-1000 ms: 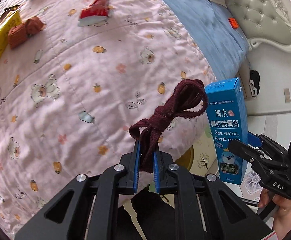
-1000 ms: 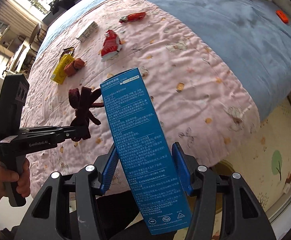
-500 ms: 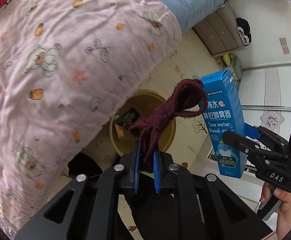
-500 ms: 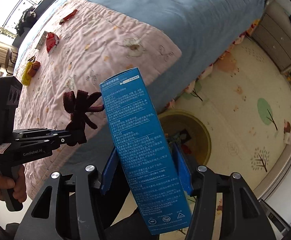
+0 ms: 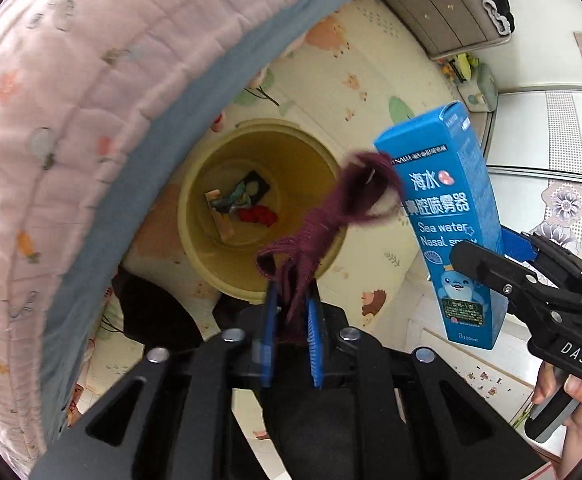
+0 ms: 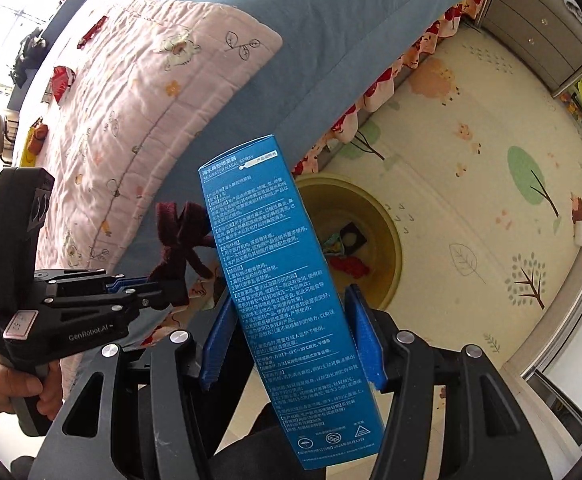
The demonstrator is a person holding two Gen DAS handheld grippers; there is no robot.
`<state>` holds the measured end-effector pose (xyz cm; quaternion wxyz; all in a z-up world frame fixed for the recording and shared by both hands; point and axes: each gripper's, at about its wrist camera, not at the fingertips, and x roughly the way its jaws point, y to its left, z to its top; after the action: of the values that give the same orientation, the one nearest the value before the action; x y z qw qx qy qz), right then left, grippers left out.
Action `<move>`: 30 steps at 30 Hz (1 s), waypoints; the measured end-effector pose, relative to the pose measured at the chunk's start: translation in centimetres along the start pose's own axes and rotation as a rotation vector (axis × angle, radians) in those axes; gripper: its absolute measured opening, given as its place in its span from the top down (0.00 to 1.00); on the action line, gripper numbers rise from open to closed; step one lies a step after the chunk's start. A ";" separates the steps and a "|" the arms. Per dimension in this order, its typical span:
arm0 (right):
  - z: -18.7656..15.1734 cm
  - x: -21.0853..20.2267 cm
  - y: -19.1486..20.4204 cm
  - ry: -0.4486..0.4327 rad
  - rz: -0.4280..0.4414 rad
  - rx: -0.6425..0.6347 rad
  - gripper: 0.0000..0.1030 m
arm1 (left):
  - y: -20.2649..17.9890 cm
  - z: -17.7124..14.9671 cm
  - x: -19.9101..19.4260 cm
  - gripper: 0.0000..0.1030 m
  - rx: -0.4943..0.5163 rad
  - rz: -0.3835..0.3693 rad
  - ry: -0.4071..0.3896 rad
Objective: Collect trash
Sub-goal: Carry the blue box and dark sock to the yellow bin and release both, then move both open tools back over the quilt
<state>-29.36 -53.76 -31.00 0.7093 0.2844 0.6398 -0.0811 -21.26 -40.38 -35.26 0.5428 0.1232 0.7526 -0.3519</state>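
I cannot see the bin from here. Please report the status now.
Left gripper jaws just opening, maroon knot between them. Right gripper shut on blue box. Yellow bin below, unobstructed.

Both grippers are matte black plastic with blue ribbed pads inside the fingers. The left gripper (image 5: pixel 291 316) fills the bottom of its own view: angular arms with triangular cut-outs and four round silver screws in a row. At the lower left of the right view its side reads "GenRobot.AI", with a pale sticker. The right gripper (image 6: pixel 291 340) has the same arms and screws; at the lower right of the left view its body is marked "DAS".
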 end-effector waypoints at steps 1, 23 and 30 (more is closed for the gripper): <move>0.1 0.2 -0.4 0.006 -0.009 -0.001 0.46 | 0.0 -0.1 0.3 0.36 -0.006 0.005 0.007; 3.2 -1.9 2.8 -0.013 0.028 -0.043 0.43 | 1.9 -0.4 -5.3 0.16 -0.077 0.027 -0.114; 7.0 -3.2 10.2 -0.058 0.071 -0.148 0.43 | 6.5 -0.7 -11.8 0.16 -0.112 0.051 -0.224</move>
<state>-18.99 -49.63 -24.75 0.7490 0.2512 0.6129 -0.0167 -13.56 -32.90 -27.07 0.6380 0.0717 0.7025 -0.3071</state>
